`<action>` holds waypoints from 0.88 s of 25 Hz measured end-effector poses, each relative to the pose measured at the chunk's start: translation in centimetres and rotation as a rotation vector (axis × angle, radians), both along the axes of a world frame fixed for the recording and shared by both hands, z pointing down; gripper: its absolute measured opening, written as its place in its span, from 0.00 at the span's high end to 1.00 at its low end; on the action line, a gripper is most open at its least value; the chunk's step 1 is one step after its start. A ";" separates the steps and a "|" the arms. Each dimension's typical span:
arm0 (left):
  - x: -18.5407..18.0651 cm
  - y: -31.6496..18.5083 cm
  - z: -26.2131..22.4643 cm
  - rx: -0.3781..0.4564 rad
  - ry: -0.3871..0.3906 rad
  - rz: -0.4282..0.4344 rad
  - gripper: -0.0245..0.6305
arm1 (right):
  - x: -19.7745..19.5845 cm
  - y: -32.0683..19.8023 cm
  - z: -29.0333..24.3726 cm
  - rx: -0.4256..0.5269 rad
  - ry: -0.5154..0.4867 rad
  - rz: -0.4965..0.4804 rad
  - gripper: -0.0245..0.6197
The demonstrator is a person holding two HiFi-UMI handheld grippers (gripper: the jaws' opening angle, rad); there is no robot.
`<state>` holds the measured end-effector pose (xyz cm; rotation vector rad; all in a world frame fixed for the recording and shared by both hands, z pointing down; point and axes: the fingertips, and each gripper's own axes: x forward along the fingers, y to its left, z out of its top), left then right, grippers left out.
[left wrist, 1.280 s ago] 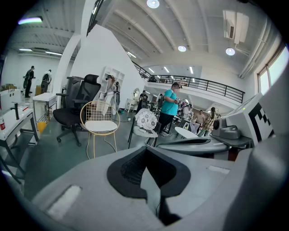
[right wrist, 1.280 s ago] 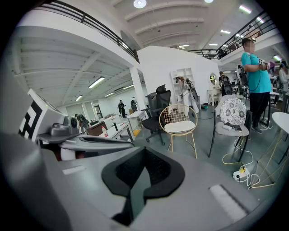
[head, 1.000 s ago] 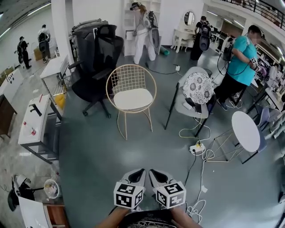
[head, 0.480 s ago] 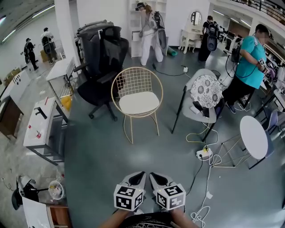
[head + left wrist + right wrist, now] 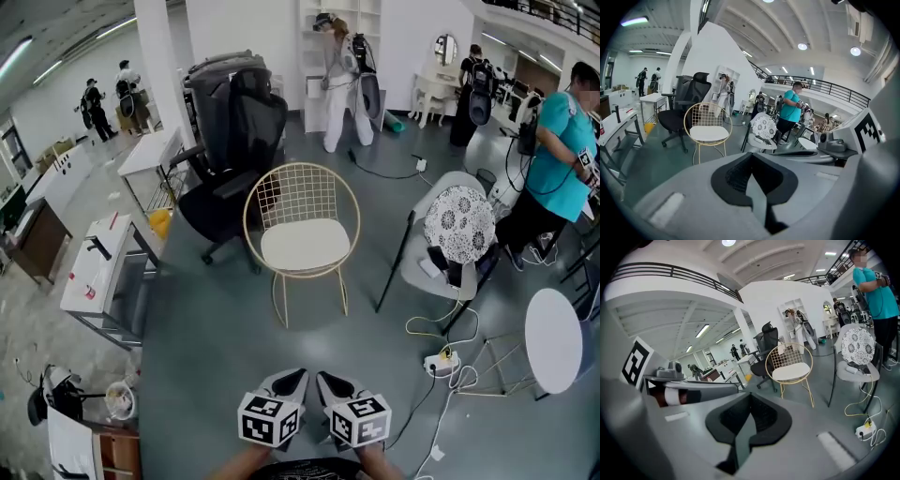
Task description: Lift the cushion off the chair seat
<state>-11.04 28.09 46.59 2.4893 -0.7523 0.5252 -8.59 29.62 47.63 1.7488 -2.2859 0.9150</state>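
A gold wire chair [image 5: 298,202] stands on the grey floor ahead of me, with a cream cushion [image 5: 306,246] lying flat on its seat. My left gripper [image 5: 292,376] and right gripper [image 5: 322,377] are side by side at the bottom of the head view, well short of the chair. Both are shut with nothing between the jaws. The left gripper view shows its closed tips [image 5: 751,155] below the distant chair [image 5: 707,117] and cushion [image 5: 709,134]. The right gripper view shows its closed tips [image 5: 751,394], with the chair [image 5: 790,363] and cushion [image 5: 791,372] beyond.
A black office chair [image 5: 230,141] stands behind and left of the gold chair. To the right is a grey chair with a round patterned cushion [image 5: 457,225]. A power strip and cables [image 5: 441,361] lie on the floor near a round white table [image 5: 555,339]. A white desk [image 5: 98,262] stands at left. People stand at the back.
Both grippers have travelled forward together towards the gold chair, which now sits nearer and larger in the head view. Their jaws have stayed shut.
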 end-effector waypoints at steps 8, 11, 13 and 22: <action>6.8 -4.3 0.0 -0.001 -0.038 -0.052 0.98 | 7.0 -4.6 0.0 -0.001 -0.034 -0.062 0.96; 8.3 -5.2 -0.2 0.011 -0.060 -0.053 0.98 | 8.7 -5.7 0.0 0.000 -0.038 -0.083 0.96; 8.8 -5.7 0.0 0.015 -0.078 -0.060 0.98 | 9.8 -6.4 -0.1 0.003 -0.038 -0.087 0.96; 11.2 -8.6 0.6 0.010 -0.080 -0.061 0.98 | 12.3 -8.2 0.4 -0.003 -0.041 -0.060 0.96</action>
